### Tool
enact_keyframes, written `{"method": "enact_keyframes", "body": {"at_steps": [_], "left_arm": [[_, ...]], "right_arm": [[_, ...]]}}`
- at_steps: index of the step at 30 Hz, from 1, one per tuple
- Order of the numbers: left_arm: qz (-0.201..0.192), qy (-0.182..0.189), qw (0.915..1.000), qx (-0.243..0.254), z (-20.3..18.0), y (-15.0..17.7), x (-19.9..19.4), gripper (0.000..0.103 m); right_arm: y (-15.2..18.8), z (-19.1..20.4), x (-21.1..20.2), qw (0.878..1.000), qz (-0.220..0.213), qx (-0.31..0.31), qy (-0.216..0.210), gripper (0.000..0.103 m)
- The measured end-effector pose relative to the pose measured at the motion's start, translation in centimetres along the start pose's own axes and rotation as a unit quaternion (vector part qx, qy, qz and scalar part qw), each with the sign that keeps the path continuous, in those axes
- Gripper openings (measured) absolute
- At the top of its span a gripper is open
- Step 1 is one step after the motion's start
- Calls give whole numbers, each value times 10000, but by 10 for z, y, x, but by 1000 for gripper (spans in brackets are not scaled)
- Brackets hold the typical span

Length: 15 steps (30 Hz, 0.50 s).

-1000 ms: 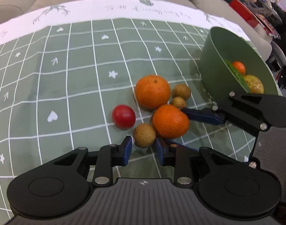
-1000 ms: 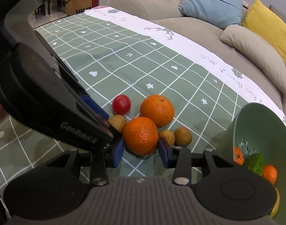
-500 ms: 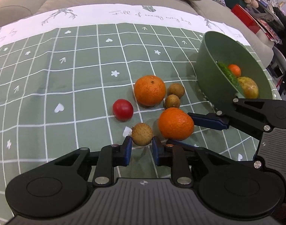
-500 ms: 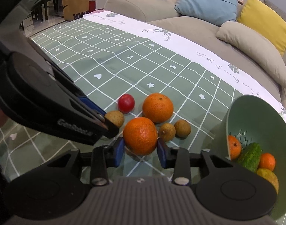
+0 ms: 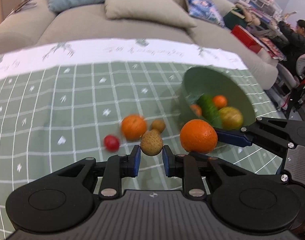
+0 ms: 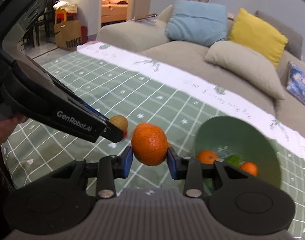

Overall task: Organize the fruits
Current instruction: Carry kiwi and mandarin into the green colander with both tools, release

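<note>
The left gripper point(image 5: 151, 158) is clamped on a small brown fruit point(image 5: 151, 145); the right gripper point(image 6: 149, 161) is clamped on an orange point(image 6: 149, 147), both raised, close together.

Black gripper point(image 5: 151, 158), blue pads point(image 5: 136, 160), silver screws

Glossy dimpled orange point(image 6: 148, 147), matt cloth point(image 5: 52, 92)
</note>
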<state>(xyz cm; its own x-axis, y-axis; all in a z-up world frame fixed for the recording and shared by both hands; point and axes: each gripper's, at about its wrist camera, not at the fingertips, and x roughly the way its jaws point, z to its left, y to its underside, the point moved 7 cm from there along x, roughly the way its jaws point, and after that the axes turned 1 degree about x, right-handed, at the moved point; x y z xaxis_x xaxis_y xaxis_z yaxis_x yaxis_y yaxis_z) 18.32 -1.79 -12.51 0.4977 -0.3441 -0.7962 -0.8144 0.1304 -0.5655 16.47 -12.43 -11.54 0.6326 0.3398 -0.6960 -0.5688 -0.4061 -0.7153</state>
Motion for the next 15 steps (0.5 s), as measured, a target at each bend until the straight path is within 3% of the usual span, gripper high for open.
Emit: {"method": "enact_keyframes", "body": {"at_steps": [7, 15], "left_arm": [[-114, 348, 9993, 114, -35, -32, 8, 25], [90, 565, 9976, 400, -75, -63, 51, 25]], "right_arm": [[0, -53, -19, 9987, -78, 295, 399, 33], [11, -113, -9, 9964, 153, 485, 683, 33]]}}
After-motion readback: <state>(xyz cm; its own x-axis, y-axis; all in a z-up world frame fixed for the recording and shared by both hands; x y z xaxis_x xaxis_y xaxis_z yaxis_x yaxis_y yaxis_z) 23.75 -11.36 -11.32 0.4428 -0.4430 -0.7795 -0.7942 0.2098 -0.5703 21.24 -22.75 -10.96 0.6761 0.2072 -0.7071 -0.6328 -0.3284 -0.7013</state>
